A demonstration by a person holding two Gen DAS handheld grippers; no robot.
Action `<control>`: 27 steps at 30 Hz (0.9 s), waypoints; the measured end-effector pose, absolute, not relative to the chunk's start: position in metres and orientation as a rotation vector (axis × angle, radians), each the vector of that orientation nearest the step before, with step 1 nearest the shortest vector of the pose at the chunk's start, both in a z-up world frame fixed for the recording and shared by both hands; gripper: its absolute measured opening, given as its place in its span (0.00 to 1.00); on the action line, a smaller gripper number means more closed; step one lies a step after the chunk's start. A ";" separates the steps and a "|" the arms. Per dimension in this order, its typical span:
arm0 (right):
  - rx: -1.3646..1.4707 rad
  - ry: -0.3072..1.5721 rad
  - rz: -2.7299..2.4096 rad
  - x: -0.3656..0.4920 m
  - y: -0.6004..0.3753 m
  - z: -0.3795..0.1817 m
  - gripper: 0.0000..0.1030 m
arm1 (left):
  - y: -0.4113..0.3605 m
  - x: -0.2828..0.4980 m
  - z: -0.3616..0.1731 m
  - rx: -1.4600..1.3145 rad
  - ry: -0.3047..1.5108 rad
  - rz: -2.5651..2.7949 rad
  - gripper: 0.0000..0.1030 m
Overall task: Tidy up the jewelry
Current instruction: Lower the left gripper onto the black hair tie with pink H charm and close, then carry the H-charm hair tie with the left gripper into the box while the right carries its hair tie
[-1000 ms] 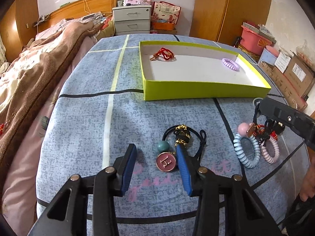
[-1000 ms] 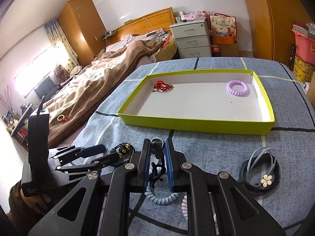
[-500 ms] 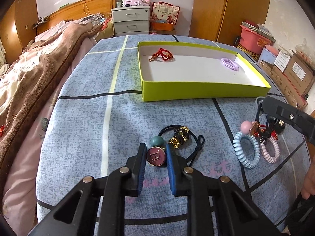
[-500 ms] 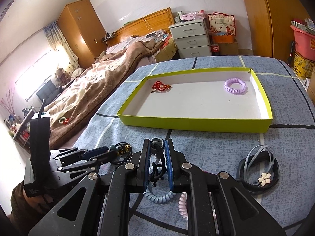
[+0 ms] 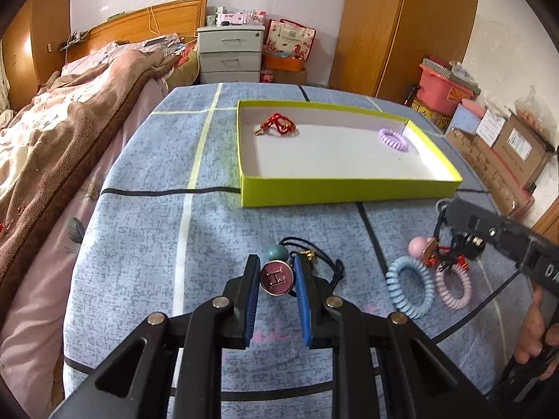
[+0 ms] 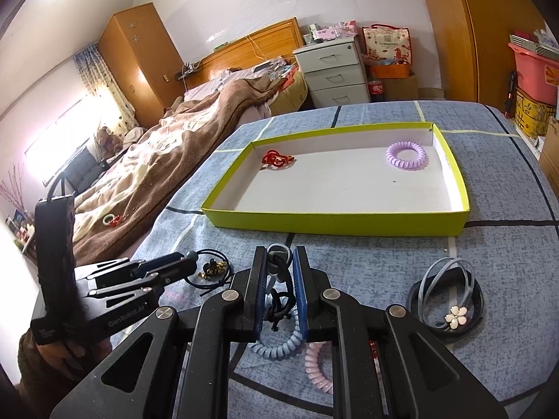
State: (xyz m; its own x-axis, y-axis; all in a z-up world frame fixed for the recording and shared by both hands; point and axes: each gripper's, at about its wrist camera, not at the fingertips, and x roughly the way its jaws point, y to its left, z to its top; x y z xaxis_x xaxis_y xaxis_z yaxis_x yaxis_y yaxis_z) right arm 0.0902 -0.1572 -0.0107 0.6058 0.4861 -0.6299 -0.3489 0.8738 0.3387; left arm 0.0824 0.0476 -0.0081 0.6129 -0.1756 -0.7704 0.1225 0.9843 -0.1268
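On the near desk, change: your left tool (image 5: 276,272) has narrowed from a wide gap to a snug one, and the round "H" charm (image 5: 276,277) now sits clamped between its blue pads.
Meaning: the pick looks complete; the charm's black cord (image 5: 316,256) and teal bead (image 5: 276,252) should follow when you lift.
Left tool state: nearly closed, gripping the charm by its rim.
Right tool state: your right tool (image 6: 281,279) is narrowly parted and unchanged, pinching a grey loop with a knotted black cord (image 6: 278,260).
Charm position: near centre of the blue checked desk (image 5: 139,262), directly between the left tool's pads, well short of the box.
Destination: yellow-green box (image 5: 349,190) at the far side, already holding a red cord piece (image 5: 277,124) at its left and a purple coil tie (image 5: 393,139) at its right.
Remaining items: blue coil tie (image 5: 409,288) and pink coil tie (image 5: 453,286) lie right of the charm; a flower hair tie (image 6: 450,300) lies at near right.
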 end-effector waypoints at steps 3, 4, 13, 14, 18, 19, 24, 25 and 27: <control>0.191 0.778 0.483 0.089 -0.159 -0.009 0.15 | 0.046 0.083 -0.003 -0.079 0.876 -0.184 0.20; 0.192 0.777 0.482 0.089 -0.160 -0.008 0.15 | 0.045 0.084 -0.001 -0.080 0.873 -0.187 0.20; 0.196 0.758 0.463 0.090 -0.169 0.002 0.15 | 0.041 0.087 0.013 -0.110 0.838 -0.226 0.20; 0.197 0.757 0.461 0.091 -0.170 0.003 0.15 | 0.040 0.088 0.015 -0.117 0.835 -0.230 0.20; 0.198 0.750 0.451 0.092 -0.175 0.008 0.15 | 0.034 0.092 0.022 -0.101 0.821 -0.238 0.20; 0.195 0.747 0.450 0.093 -0.176 0.010 0.15 | 0.033 0.094 0.024 -0.103 0.817 -0.241 0.20; 0.189 0.736 0.437 0.105 -0.182 0.020 0.15 | 0.030 0.105 0.033 -0.108 0.808 -0.255 0.20; 0.181 0.733 0.436 0.108 -0.182 0.023 0.15 | 0.029 0.108 0.036 -0.105 0.804 -0.258 0.20; 0.170 0.734 0.434 0.117 -0.183 0.028 0.15 | 0.027 0.114 0.040 -0.096 0.795 -0.256 0.20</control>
